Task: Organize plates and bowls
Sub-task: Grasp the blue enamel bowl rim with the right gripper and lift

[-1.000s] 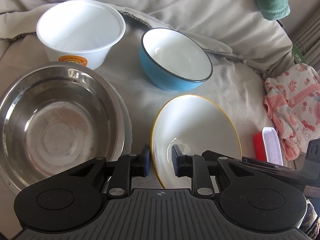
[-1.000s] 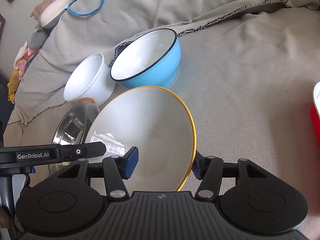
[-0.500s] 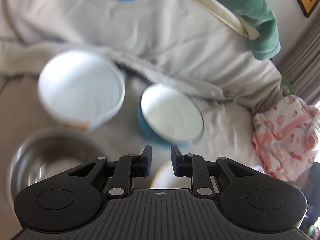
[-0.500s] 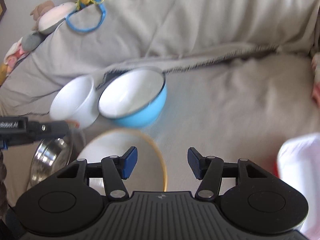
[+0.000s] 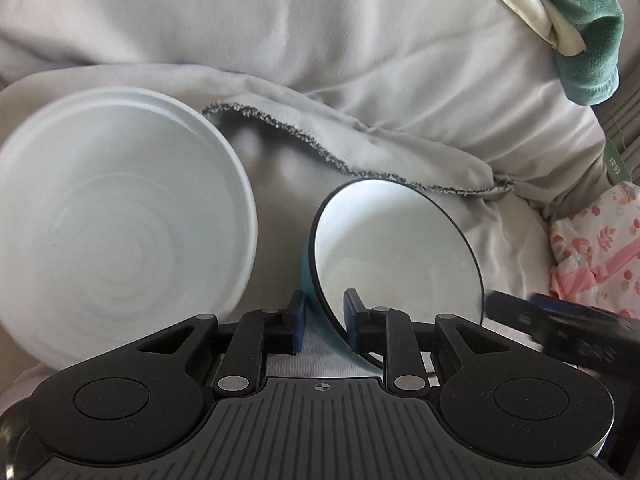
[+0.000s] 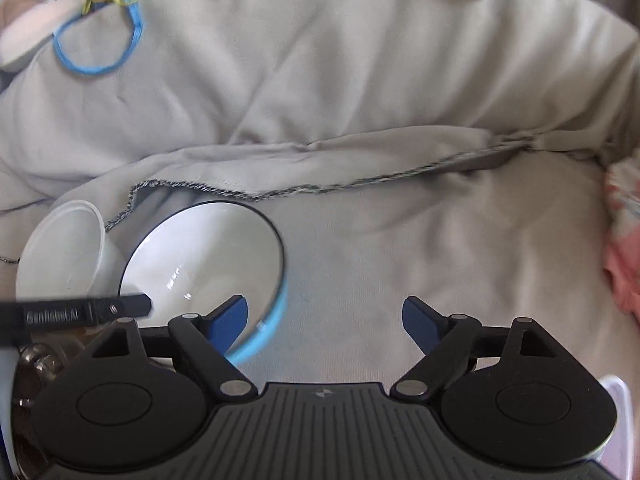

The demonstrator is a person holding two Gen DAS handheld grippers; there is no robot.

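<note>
Only right view shows blue loop (image 6: 98, 46)

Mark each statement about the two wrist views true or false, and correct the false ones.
1. The rim of the blue bowl lies between the fingers of the left gripper. True.
2. The right gripper is clamped on the blue bowl. False: its jaws stand wide apart, having just been opening, and they grip nothing.
3. The white plastic bowl is nested inside the blue bowl. False: it stands beside the blue bowl, to that bowl's left in both views.
4. The blue bowl is white inside with a dark rim. True.
</note>
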